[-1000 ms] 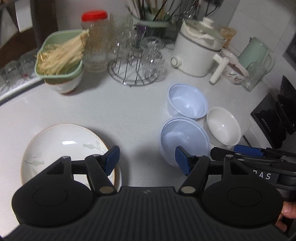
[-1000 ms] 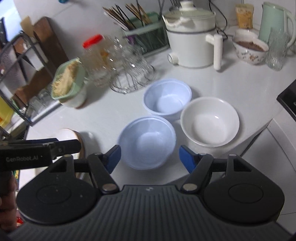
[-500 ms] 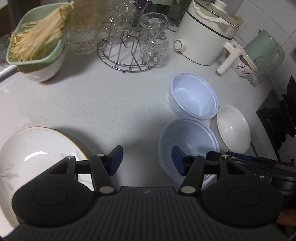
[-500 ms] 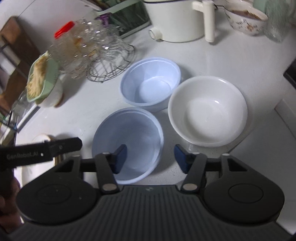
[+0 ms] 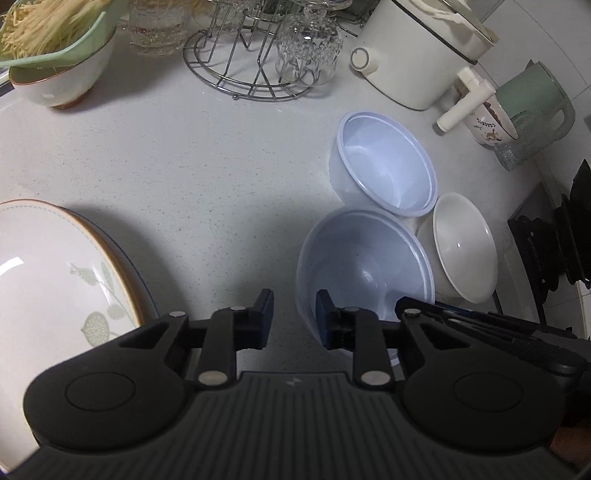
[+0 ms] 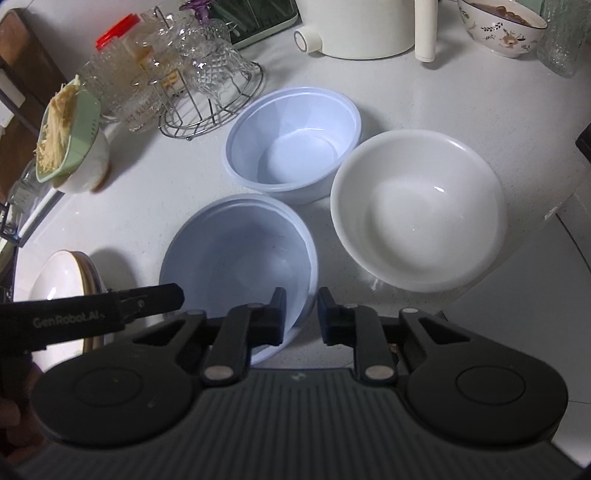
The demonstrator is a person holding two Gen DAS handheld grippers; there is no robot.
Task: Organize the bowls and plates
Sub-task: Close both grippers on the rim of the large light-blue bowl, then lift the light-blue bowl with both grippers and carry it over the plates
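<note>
Straddling the near blue bowl (image 6: pixel 240 254) rim at 6 o'clock, R gripper (image 6: pixel 301 314) & L gripper (image 5: pixel 291 314) are both partly open, gripping nothing yet, prob. to lift it.

Countertop (image 5: pixel 192 177): white and speckled, running under everything.
Wire rack (image 5: pixel 236 74): far centre, round metal, with cut-glass cups (image 5: pixel 306 55) hung upside down on it.
Red-lidded jar (image 6: pixel 118 62): glass, far left, just beside the rack.
Green strainer (image 6: pixel 70 136): far left, holding pale noodles, resting in a white bowl with a brown foot.
Electric pot (image 5: pixel 417 55): white, far right, round knob on its side, white handle sticking out.
Floral bowl (image 6: pixel 502 29): far right, something brown inside.
Green kettle (image 5: pixel 535 99): far right, behind a textured glass (image 5: pixel 517 147).
</note>
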